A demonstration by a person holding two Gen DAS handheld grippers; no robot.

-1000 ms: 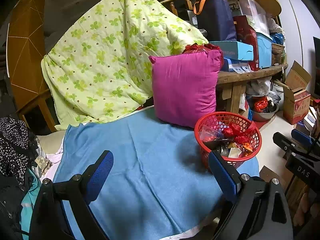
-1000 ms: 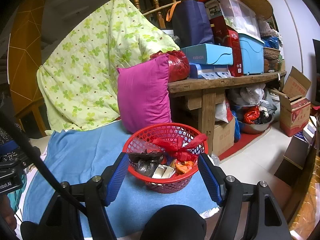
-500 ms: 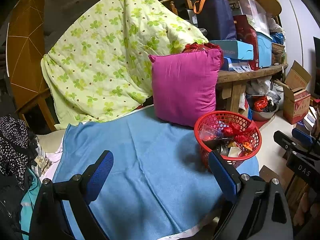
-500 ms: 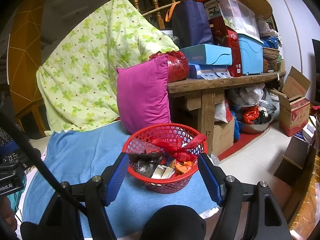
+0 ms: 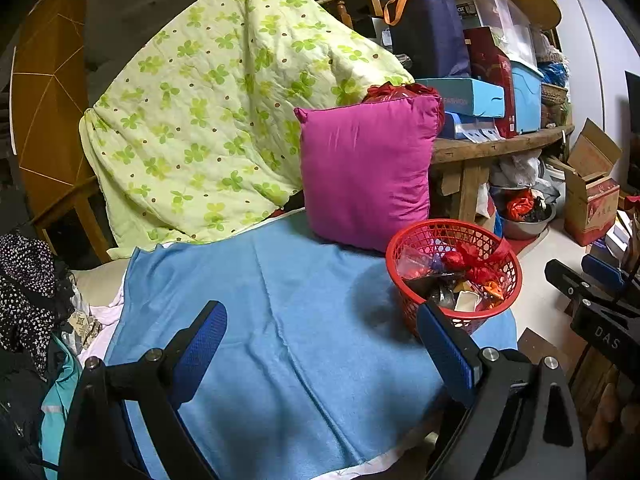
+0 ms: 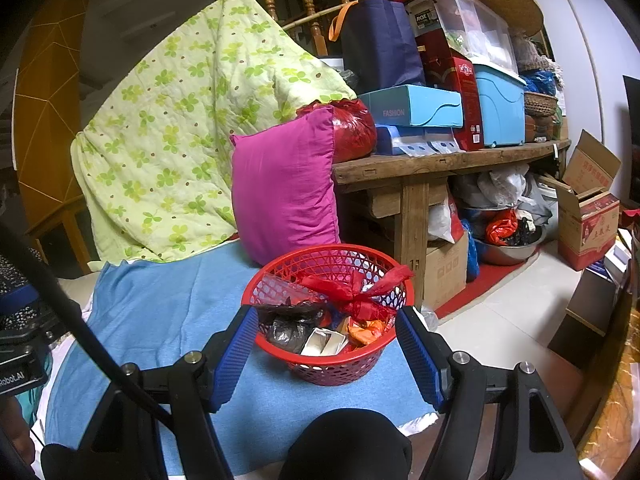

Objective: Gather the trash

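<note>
**Red basket of trash on the blue cloth**

The red basket (image 6: 330, 344) stands on the blue cloth (image 6: 160, 312), at 6 o'clock of the magenta pillow (image 6: 282, 192); it holds a knotted red plastic bag (image 6: 356, 296), a black bag (image 6: 290, 320), a small white carton (image 6: 324, 342) and orange wrappers (image 6: 366, 328); what lies beneath is hidden. The right gripper (image 6: 326, 354) has jaws apart, flanking the basket's near rim; whether the pads touch cannot be told. The left gripper (image 5: 320, 344) is spread wide over bare cloth, basket at its 2 o'clock. A steel bowl (image 6: 508, 250) of bags sits under the wooden bench (image 6: 440, 164); contents unclear.
</note>
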